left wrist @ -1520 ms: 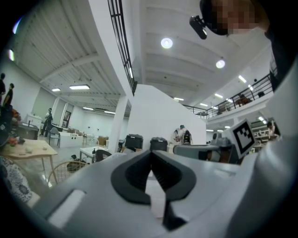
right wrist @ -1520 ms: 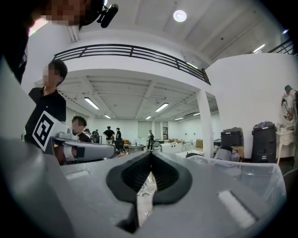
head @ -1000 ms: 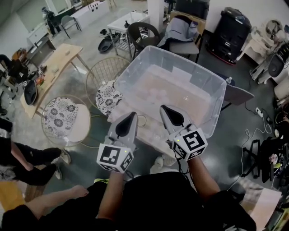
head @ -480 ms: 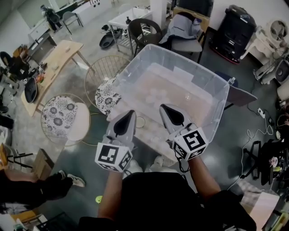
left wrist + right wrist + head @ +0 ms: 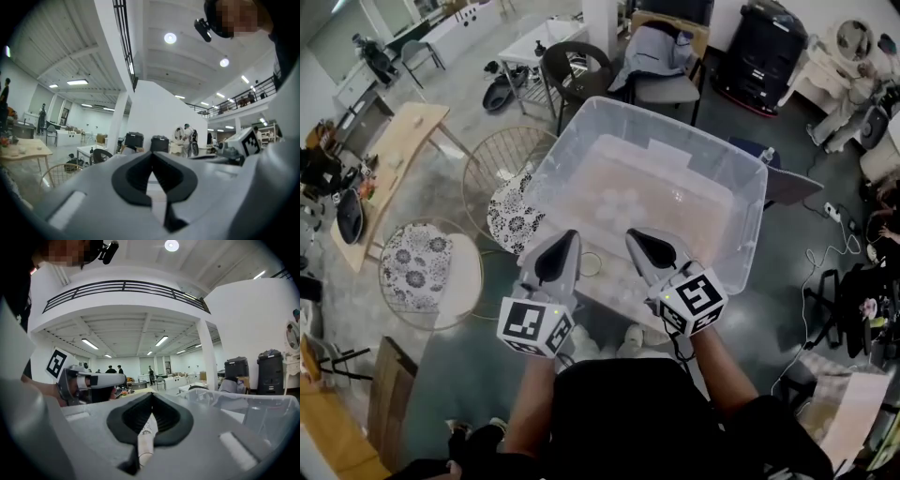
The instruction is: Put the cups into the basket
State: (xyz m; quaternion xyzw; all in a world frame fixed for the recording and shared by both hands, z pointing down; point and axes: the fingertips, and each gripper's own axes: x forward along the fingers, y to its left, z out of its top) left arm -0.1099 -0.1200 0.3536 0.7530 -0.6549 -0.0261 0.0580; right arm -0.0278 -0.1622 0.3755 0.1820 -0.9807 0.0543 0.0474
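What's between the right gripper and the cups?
Head view: just the near wall of the clear bin. The right gripper, fingers shut, points at it, and the pale cups lie on the bin floor beyond.

Grey floor (image 5: pixel 478 314), 2 wire stools (image 5: pixel 417 272), chairs (image 5: pixel 572 70)

basket (image 5: pixel 752 220): clear glossy plastic | table (image 5: pixel 398 150): pale wood | chair (image 5: pixel 502 157): wire metal

basket (image 5: pixel 748 230): clear tub, upright, open | cups (image 5: pixel 617 202): pale, clustered inside
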